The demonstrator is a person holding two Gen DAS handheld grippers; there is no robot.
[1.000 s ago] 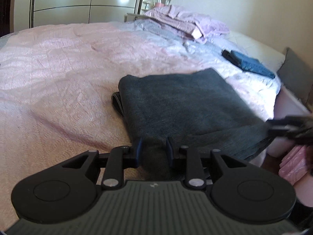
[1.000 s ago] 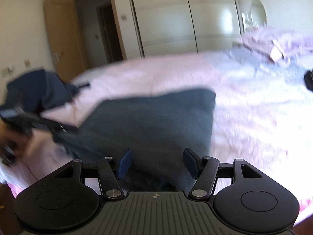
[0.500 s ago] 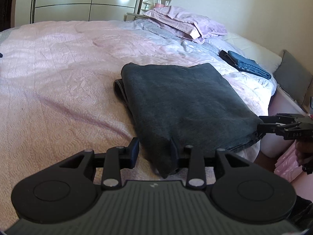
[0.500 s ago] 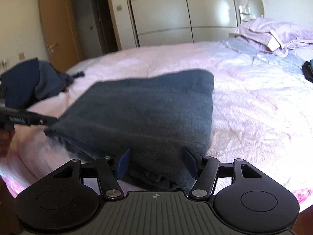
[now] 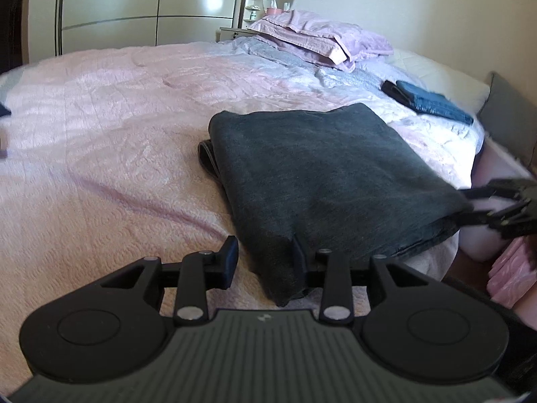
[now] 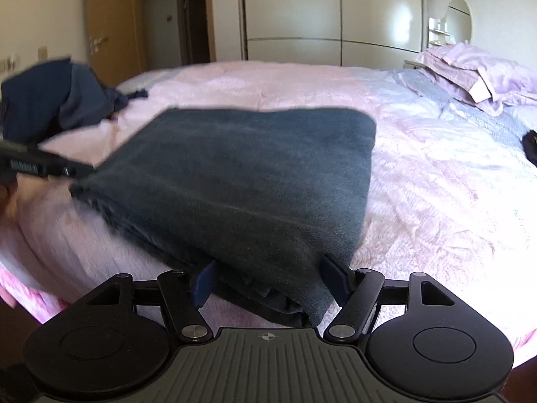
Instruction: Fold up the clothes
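The folded dark grey garment lies flat on the pink bedspread, near the bed's edge. The left gripper sits at the garment's 6 o'clock corner, jaws parted; the corner lies between them, with the left pad clear of the cloth. The right gripper straddles the garment's opposite near corner; its jaws have just been opening and stand wide. Folded blue clothes lie at the garment's 2 o'clock.

Folded garment on the bed

Pillows at one o'clock behind it; folded jeans at two o'clock; clothes heap at ten o'clock.
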